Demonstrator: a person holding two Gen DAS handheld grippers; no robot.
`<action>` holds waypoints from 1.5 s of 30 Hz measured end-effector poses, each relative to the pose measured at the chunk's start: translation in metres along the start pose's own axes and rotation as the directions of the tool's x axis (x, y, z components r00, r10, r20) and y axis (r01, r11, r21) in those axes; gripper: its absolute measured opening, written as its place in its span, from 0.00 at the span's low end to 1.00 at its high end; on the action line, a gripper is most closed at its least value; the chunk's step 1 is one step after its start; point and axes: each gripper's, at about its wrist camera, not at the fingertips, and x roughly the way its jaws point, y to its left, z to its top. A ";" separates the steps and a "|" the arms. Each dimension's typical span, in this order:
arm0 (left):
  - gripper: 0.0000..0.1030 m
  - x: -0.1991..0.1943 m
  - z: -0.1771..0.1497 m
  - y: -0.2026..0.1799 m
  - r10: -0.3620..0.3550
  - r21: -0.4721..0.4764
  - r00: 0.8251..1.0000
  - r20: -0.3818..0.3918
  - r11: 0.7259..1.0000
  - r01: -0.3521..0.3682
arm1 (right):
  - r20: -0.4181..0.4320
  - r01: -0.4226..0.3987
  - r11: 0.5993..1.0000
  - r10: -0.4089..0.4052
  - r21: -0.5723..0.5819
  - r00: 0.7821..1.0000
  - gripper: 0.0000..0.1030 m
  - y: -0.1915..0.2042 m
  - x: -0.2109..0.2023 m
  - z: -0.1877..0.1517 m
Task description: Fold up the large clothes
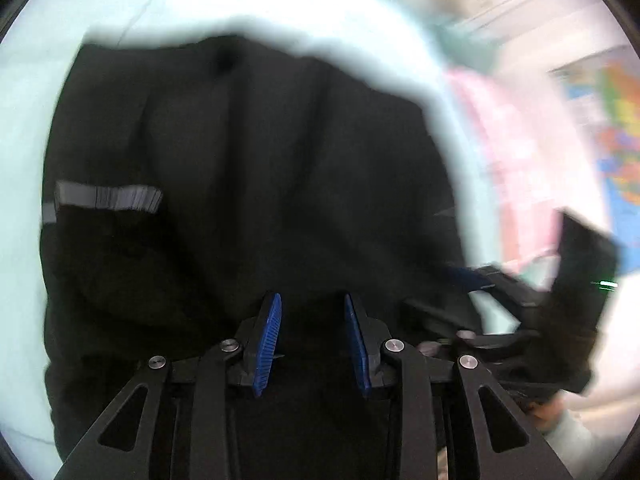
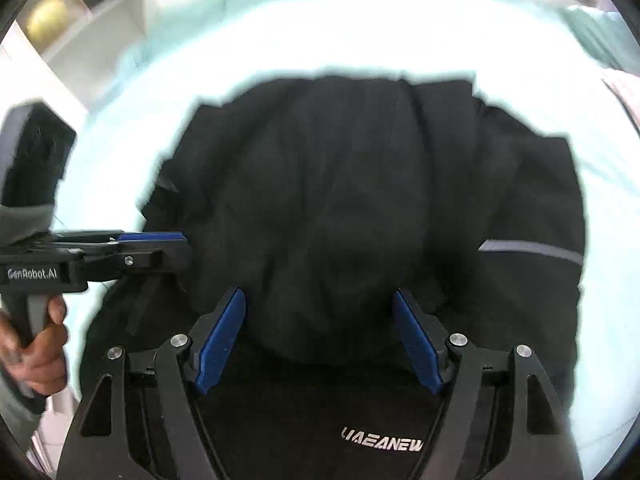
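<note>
A black jacket [image 1: 248, 184] lies bunched on a pale mint sheet [image 1: 48, 92], taking up most of the middle of the bed in both views. Its far edge is ragged and rounded, and a band of bare sheet runs all around it toward the far edge of the bed. A grey stripe [image 1: 108, 197] crosses the fabric on its left side in the left wrist view; the same kind of stripe [image 2: 532, 249] shows at the right in the right wrist view. White lettering [image 2: 382, 444] sits on the near part of the jacket, between the right tool's arms.

The left gripper [image 1: 312, 340] hangs over the jacket's near part with its blue pads [image 1: 268, 344] spread apart and nothing between them. The right gripper [image 2: 320, 340] is also spread, wider, above the near fold, pinching nothing.

In the right wrist view the left gripper comes in from the left edge, held by a hand [image 2: 36, 356], with its tips at the jacket's left edge; whether they touch the fabric cannot be told. Past the sheet's right edge, blurred pink cloth [image 1: 516, 160] and a coloured panel [image 1: 620, 140] stand near.
</note>
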 end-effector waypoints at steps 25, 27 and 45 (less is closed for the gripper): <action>0.34 -0.131 -0.172 0.129 0.072 -0.353 0.997 -0.007 0.933 -0.070 | -0.071 0.098 0.970 -0.084 0.223 0.994 0.77 -0.102 -0.093 -0.097; 0.38 -0.125 -0.185 0.133 0.063 -0.385 0.998 -0.028 0.920 -0.069 | -0.074 0.102 0.963 -0.086 0.251 0.994 0.77 -0.114 -0.101 -0.105; 0.49 -0.087 -0.248 0.138 -0.227 -0.467 0.974 0.001 0.861 0.202 | -0.172 0.169 0.927 -0.115 0.336 0.978 0.77 -0.163 -0.122 -0.171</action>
